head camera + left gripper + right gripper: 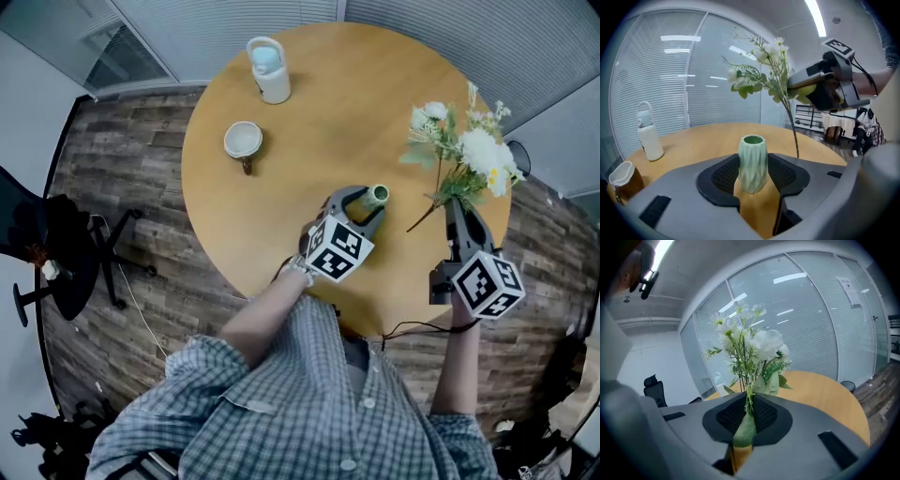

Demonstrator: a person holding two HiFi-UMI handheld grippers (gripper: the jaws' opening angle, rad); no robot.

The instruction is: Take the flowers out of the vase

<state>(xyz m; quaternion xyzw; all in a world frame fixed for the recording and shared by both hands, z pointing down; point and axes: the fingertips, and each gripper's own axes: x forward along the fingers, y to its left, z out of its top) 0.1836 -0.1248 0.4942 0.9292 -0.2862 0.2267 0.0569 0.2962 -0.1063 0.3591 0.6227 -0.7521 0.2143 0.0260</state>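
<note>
My left gripper (366,204) is shut on a ribbed pale-green vase (378,195) that stands upright on the round wooden table (309,187). In the left gripper view the empty vase (752,161) sits between both mesh pads. My right gripper (454,202) is shut on the stems of a bunch of white flowers (466,148), which hangs clear of the vase, to its right, with the stem end (412,226) above the table. The flowers (761,70) and right gripper (825,89) show up high in the left gripper view. In the right gripper view the stems (748,399) are pinched between the pads.
A white bottle (268,69) and a small brown mug (244,141) stand at the table's far left. A black office chair (56,253) is on the wooden floor to the left. A dark bin (519,157) sits beyond the table's right edge.
</note>
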